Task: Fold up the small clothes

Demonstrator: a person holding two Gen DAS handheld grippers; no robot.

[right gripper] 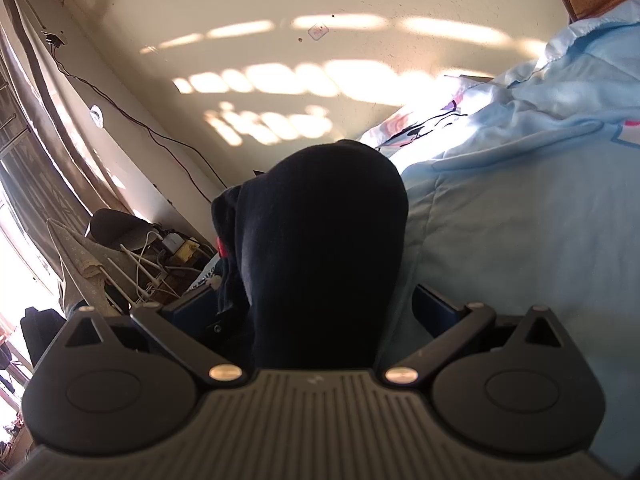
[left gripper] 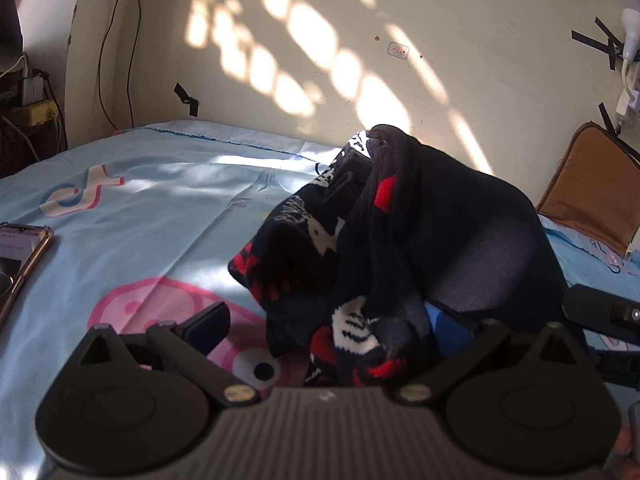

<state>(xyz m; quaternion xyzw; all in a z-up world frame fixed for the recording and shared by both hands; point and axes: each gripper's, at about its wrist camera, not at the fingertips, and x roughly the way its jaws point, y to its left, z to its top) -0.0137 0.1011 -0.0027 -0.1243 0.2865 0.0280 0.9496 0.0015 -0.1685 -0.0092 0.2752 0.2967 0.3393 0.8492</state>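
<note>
A bunched black garment (left gripper: 384, 240) with red and white pattern hangs lifted over the blue cartoon bedsheet (left gripper: 160, 208). The left tongs (left gripper: 328, 328) stand wide, cloth draped against their right finger. The right tongs (right gripper: 316, 312) hold its plain dark end. A phone (left gripper: 20, 256) lies nearby.

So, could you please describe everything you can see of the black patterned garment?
The black patterned garment looks like a soft knit, mostly black with red and white motifs. It is bunched and raised above the blue cartoon bedsheet, not flat. It drapes between the left gripper jaws, which stand apart. From the right wrist it looks plain black.
</note>
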